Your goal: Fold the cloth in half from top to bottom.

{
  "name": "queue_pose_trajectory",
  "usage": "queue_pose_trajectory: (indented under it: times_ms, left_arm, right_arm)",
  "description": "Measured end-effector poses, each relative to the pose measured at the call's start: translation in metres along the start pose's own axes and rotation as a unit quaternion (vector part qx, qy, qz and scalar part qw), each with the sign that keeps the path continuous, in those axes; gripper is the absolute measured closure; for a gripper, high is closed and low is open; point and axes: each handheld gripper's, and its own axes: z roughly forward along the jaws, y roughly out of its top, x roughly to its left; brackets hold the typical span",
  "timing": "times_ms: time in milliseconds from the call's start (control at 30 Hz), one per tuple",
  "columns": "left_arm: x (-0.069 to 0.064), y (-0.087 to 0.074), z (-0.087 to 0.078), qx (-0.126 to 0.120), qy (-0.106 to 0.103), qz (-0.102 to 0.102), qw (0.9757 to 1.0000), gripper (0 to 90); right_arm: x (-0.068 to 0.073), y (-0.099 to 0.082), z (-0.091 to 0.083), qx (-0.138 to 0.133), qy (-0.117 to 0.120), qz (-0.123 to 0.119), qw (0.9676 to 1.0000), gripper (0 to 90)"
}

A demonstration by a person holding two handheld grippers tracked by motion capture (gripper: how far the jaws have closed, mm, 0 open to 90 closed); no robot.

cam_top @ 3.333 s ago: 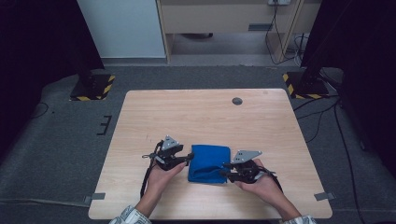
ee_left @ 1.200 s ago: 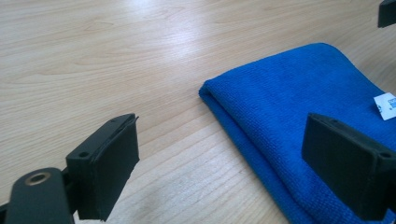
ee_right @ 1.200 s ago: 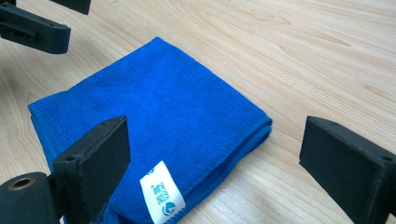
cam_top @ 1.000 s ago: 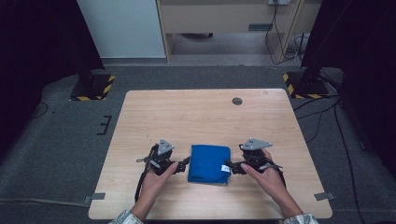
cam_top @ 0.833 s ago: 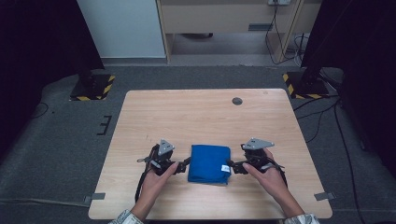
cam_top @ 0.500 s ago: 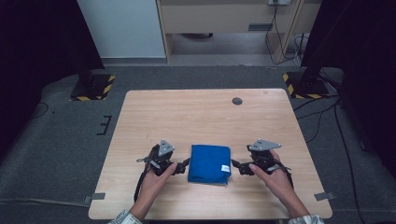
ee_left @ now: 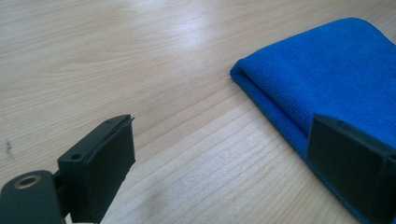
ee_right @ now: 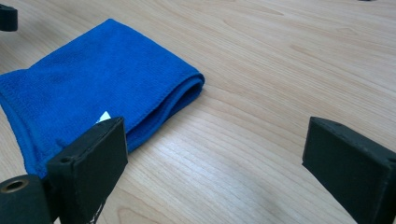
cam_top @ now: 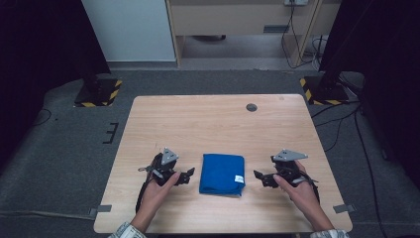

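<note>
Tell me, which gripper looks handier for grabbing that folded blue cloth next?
Probably the left gripper: open, its tips sit nearer the blue cloth. The right gripper, also open, sits farther off.

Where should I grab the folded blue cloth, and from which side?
Take the folded blue cloth at its right edge, near the small white tag, with the open right gripper coming in low from the right. The layered edge facing it is rounded and raised off the table, probably thick enough for the jaws to pinch.
</note>
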Motion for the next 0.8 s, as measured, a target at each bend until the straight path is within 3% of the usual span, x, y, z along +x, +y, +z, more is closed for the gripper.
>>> queue_pose_trajectory:
  times_ms: [533, 800]
  left_arm:
    - [0.018, -0.004, -0.006, -0.003, 0.014, -0.008, 0.9999, 7.1]
    - [0.033, -0.009, -0.003, 0.02, 0.019, -0.008, 0.9996, 7.1]
  right_arm:
    - [-0.023, -0.007, -0.011, -0.004, -0.028, 0.028, 0.9992, 6.8]
    - [-0.036, -0.012, -0.008, 0.014, -0.046, 0.045, 0.9978, 7.5]
